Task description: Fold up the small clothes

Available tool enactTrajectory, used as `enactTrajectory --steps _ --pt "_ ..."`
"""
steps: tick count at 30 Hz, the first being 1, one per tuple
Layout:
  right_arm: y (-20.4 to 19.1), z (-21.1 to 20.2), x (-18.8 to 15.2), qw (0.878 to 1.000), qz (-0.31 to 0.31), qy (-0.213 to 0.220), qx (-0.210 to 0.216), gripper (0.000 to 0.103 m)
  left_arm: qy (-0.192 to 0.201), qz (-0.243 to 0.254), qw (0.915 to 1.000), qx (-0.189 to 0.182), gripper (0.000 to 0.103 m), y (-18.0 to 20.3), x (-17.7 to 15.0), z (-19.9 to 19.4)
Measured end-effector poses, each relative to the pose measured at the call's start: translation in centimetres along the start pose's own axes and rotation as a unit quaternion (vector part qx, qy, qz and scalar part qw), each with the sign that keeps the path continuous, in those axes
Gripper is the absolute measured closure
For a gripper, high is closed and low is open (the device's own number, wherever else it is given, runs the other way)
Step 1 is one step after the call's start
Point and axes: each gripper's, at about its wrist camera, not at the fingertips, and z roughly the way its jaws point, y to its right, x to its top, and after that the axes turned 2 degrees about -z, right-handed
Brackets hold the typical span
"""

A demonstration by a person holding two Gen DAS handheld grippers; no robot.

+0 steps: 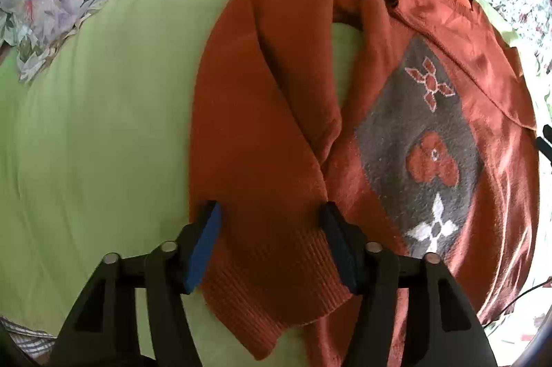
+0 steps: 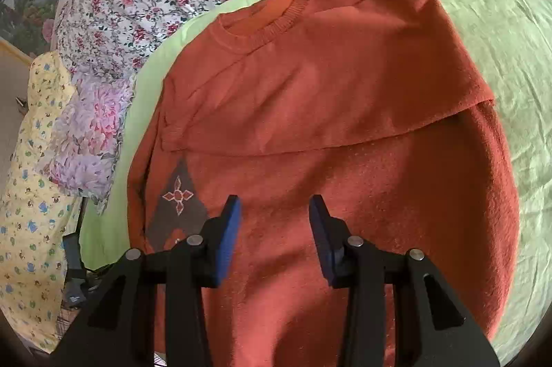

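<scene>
— Where was the orange sweater (image 2: 310, 98)?
— Spread on the green sheet (image 1: 103, 125) of the bed, one sleeve (image 1: 262, 125) folded across the body.
— And the tongs?
— Left tongs (image 1: 269, 211) parted astride the ribbed cuff (image 1: 272, 277), gripping nothing. Right tongs (image 2: 274, 205) half open above the body, empty.
— Best way on?
— Probably smoothed the sleeve flat, then pinched the hem evenly at both corners.

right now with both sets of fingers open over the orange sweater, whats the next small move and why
Probably close the left gripper on the ribbed cuff lying between its fingers. The sleeve lies loosely across the orange sweater, not yet flat, and the right gripper hangs open over plain fabric.
</scene>
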Motion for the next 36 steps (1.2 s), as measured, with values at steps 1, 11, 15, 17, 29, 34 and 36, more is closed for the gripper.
enactTrajectory --steps 1,11,15,17,29,34,36 --pt "-0.2 -0.1 -0.1 1.0 0.0 0.001 0.001 0.061 0.004 0.007 1.0 0.002 0.07 0.0 -0.2 -0.1" --pt "-1.3 0.1 -1.0 1.0 -0.016 -0.002 0.001 0.061 0.043 0.003 0.9981 -0.044 0.101 -0.9 -0.9 -4.0" --pt "-1.1 0.2 -1.1 1.0 -0.014 -0.005 0.004 0.061 0.091 0.004 0.9928 -0.077 0.101 -0.4 -0.2 -8.0" --pt "-0.9 0.1 -1.2 1.0 -0.012 -0.004 0.006 0.061 0.114 0.01 0.9885 -0.099 0.101 0.7 1.2 -9.9" --pt "1.9 -2.1 -0.5 1.0 0.014 0.022 -0.003 0.061 0.166 0.13 0.957 -0.199 0.101 18.1 11.3 -11.6" --pt "4.8 -3.1 -0.3 0.999 0.04 0.03 -0.02 0.061 0.133 0.17 0.9548 -0.204 0.101 25.9 14.0 -6.4" --pt "5.9 -3.4 -0.2 0.998 0.051 0.032 -0.024 0.061 0.122 0.188 0.9543 -0.198 0.101 28.9 14.6 -4.0"
